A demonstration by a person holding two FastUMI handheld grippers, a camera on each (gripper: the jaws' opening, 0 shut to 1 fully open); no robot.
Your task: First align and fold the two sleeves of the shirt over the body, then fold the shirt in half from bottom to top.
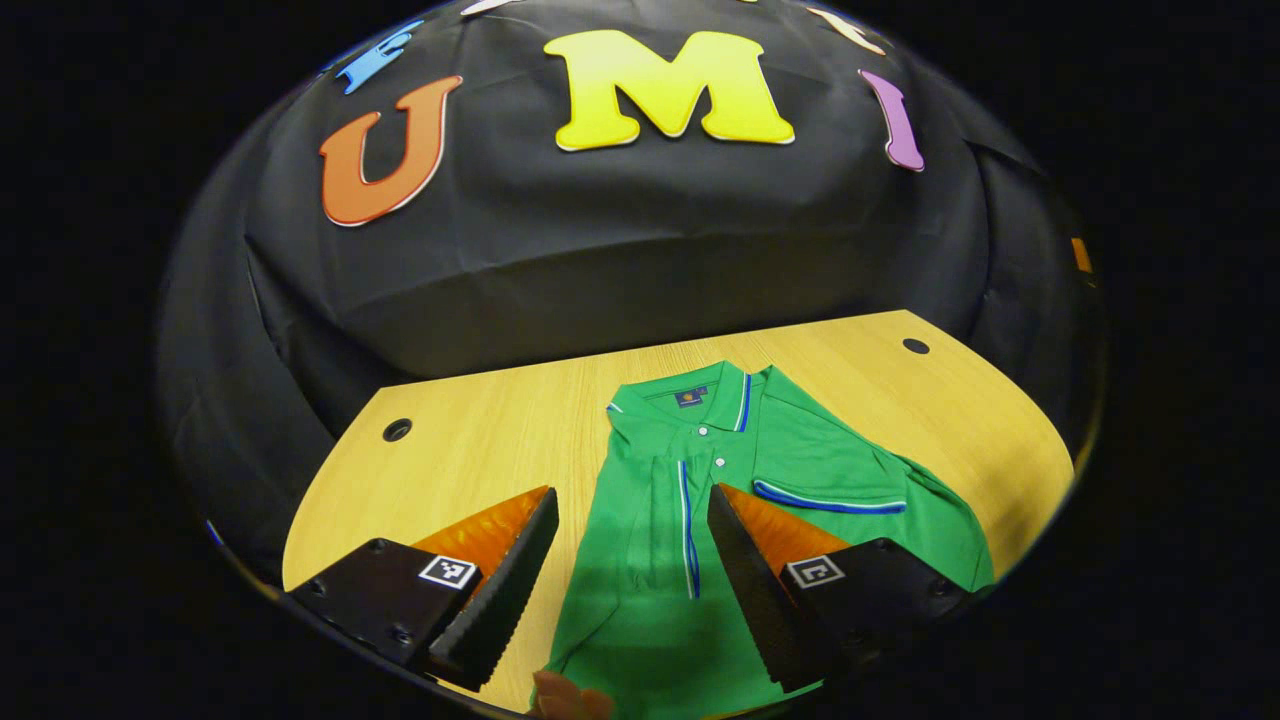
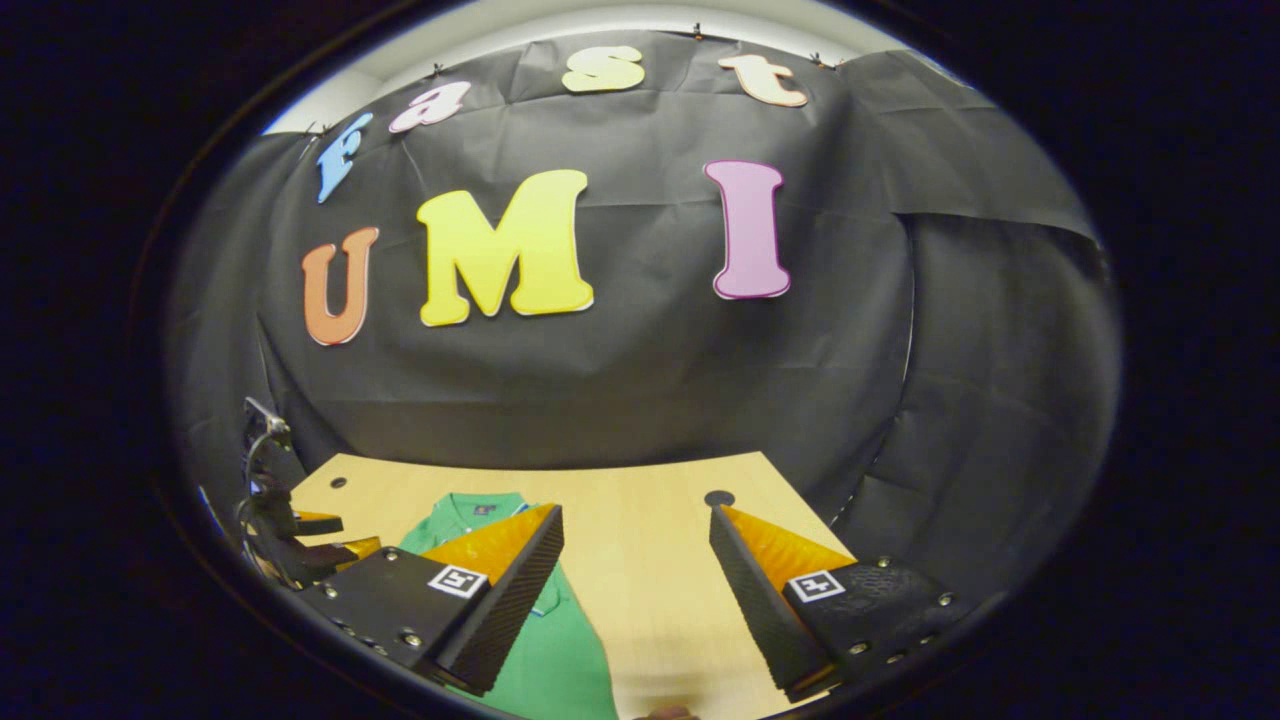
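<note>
A green polo shirt [image 1: 780, 450] with blue-and-white trim lies collar-away on the wooden table [image 1: 480, 450]. Both sleeves are turned in over its body; one cuff [image 1: 830, 497] lies across the chest and the other cuff [image 1: 686, 530] runs down the front. My left gripper [image 1: 632, 495] is open above the shirt's near left part, with nothing between its fingers. In the right gripper view the shirt [image 2: 560, 650] sits at the lower left. My right gripper [image 2: 635, 510] is open over bare table to the shirt's right. The left gripper [image 2: 305, 540] shows at the far left.
The table has small round holes [image 1: 397, 430] near its far corners, another hole [image 2: 718, 497] lying ahead of the right gripper. Black cloth wall stands right behind the table's far edge. A bit of a hand [image 1: 570, 702] shows at the near edge.
</note>
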